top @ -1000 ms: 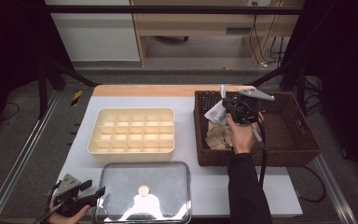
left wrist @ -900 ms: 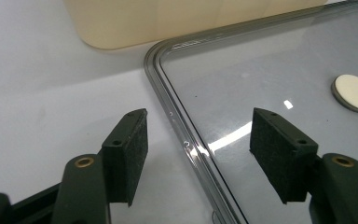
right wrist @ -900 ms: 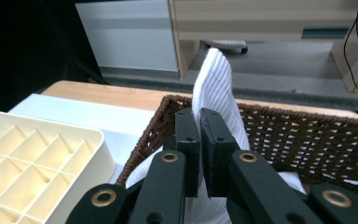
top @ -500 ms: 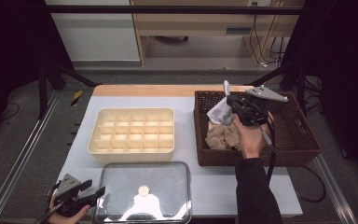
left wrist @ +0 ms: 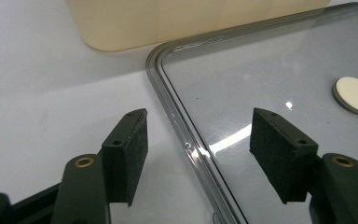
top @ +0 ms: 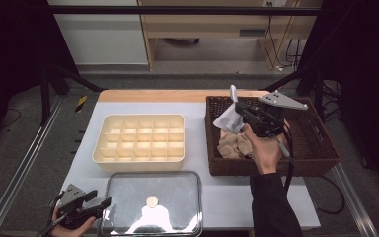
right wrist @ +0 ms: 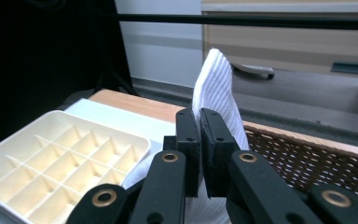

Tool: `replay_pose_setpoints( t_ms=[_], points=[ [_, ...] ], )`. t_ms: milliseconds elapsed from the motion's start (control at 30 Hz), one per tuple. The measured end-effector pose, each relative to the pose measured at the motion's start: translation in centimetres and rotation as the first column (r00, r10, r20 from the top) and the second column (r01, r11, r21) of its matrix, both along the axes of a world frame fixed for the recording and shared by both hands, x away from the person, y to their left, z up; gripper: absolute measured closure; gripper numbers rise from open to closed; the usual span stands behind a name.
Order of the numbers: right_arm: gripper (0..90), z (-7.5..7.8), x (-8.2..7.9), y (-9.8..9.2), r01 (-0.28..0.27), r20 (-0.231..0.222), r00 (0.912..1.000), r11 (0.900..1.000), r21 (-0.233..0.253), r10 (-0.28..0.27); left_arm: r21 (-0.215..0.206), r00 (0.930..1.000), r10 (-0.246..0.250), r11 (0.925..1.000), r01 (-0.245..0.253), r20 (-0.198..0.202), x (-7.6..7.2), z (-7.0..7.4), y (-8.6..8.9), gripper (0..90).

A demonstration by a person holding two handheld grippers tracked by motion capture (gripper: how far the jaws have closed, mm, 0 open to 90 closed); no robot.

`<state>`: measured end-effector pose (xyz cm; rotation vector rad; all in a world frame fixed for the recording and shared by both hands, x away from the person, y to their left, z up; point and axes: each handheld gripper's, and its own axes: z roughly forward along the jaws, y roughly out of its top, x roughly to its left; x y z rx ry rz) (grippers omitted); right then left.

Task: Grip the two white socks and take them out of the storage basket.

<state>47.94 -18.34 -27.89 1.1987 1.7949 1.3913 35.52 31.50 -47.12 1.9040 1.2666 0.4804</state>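
The right gripper [right wrist: 199, 154] has its jaws clamped on a white ribbed fabric item, probably a sock [right wrist: 216, 88], held lifted above the dark brown woven wicker basket [top: 321, 148] at the table's right. Beige cloth pieces [top: 234, 145] lie bunched in that basket's near left corner. The cream plastic tray of small square compartments [top: 138, 140] sits to the left, all its cells bare, so I judge the sorting has barely begun, with the carry and placing left. The left gripper [left wrist: 198, 149] rests wide open astride the rim of the clear rectangular lid [left wrist: 279, 70], holding nothing.
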Motion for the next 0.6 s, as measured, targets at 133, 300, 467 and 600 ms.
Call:
replay_pose_setpoints(
  t_ms=[133,300,467,600],
  points=[
    [86.8,0.7,-0.9,0.5,-0.033,0.022,0.9992,0.999,0.005,0.033,0.000,1.0000,0.001,1.0000,-0.001,0.001,0.0,0.0,0.0,36.5],
    [86.8,1.4,-2.0,1.6,-0.087,0.046,0.9952,0.996,0.009,0.086,0.001,1.0000,0.002,1.0000,-0.002,0.002,0.0,0.0,0.0,36.5],
    [86.9,1.9,-3.3,3.2,-0.156,0.063,0.9859,0.988,0.005,0.155,0.003,1.0000,0.003,1.0000,-0.003,0.006,0.0,0.0,0.0,36.5],
    [86.8,2.1,-4.3,4.6,-0.216,0.073,0.9738,0.976,0.004,0.215,0.009,1.0000,0.001,1.0000,-0.001,0.006,-0.1,0.1,0.1,36.5]
  ],
)
